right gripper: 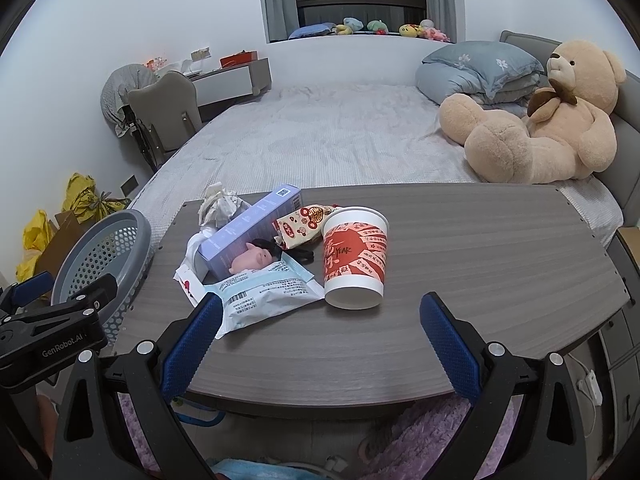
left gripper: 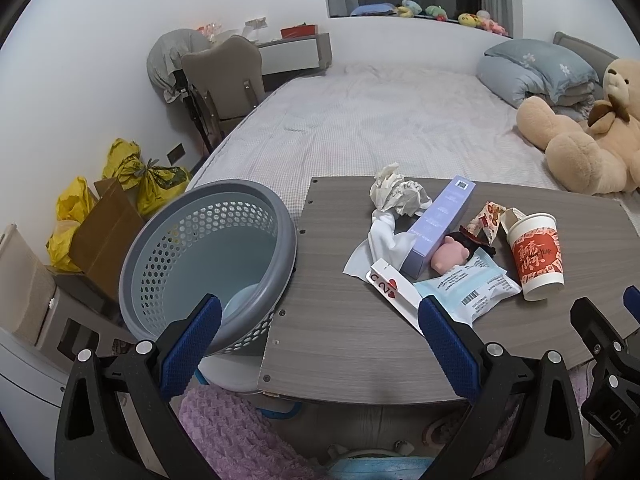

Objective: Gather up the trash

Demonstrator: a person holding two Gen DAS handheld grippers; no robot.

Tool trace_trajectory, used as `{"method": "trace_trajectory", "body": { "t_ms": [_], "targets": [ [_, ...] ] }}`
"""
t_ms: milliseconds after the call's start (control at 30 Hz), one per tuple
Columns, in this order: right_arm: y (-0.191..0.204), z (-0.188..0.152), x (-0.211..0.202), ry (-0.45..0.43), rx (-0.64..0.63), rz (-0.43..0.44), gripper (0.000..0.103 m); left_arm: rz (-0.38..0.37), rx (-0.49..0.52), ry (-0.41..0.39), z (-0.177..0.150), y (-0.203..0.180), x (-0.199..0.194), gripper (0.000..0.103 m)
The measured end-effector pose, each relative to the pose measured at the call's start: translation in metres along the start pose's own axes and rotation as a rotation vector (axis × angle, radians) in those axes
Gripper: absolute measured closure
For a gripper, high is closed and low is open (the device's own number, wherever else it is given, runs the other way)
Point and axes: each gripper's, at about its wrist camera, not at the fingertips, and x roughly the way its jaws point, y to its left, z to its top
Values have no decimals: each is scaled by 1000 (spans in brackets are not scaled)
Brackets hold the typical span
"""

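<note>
Both grippers hover empty with jaws spread apart above the near edge of the worktop [right gripper: 460, 248]. Ahead of the right gripper [right gripper: 320, 320], just beyond its fingertips, stands a red-and-white paper cup [right gripper: 355, 258]. Touching its left fingertip lies a pale blue packet [right gripper: 264, 294], which carries a pink pig toy [right gripper: 252, 260] beside a lilac box [right gripper: 248, 232]; a snack wrapper [right gripper: 302, 224] and crumpled paper [right gripper: 218, 204] sit farther off. Ahead-right of the left gripper [left gripper: 320, 320] lies a playing card [left gripper: 390, 286], its far end tucked under the box. Ahead-left, a grey perforated basket [left gripper: 208, 256] tilts against the worktop's edge. Beyond stretches a bed [right gripper: 320, 132] with a teddy bear [right gripper: 548, 120].
</note>
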Motion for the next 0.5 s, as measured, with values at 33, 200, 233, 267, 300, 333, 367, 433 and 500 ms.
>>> {"method": "trace_trajectory", "body": {
  "t_ms": [33, 200, 233, 267, 300, 333, 367, 433, 500],
  "targets": [
    [0, 0, -1, -1, -1, 1, 9, 0, 0, 0, 0, 0, 0, 6],
    [0, 0, -1, 0, 1, 1, 9, 0, -2, -1, 0, 0, 0, 6],
    [1, 0, -1, -1, 0, 0, 9, -1, -2, -1, 0, 0, 0, 6],
    [1, 0, -1, -1, -1, 0, 9, -2, -3, -1, 0, 0, -1, 6],
    [0, 0, -1, 0, 0, 1, 9, -2, -3, -2, 0, 0, -1, 6],
    [1, 1, -2, 0, -1, 1, 9, -2, -3, -3, 0, 0, -2, 6],
    [1, 1, -2, 0, -2, 1, 9, -2, -2, -3, 0, 0, -1, 6],
    [1, 1, -2, 1, -2, 2, 9, -1, -1, -3, 0, 0, -1, 6],
    [1, 0, -2, -1, -1, 1, 9, -2, -2, -3, 0, 0, -2, 6]
  ]
}}
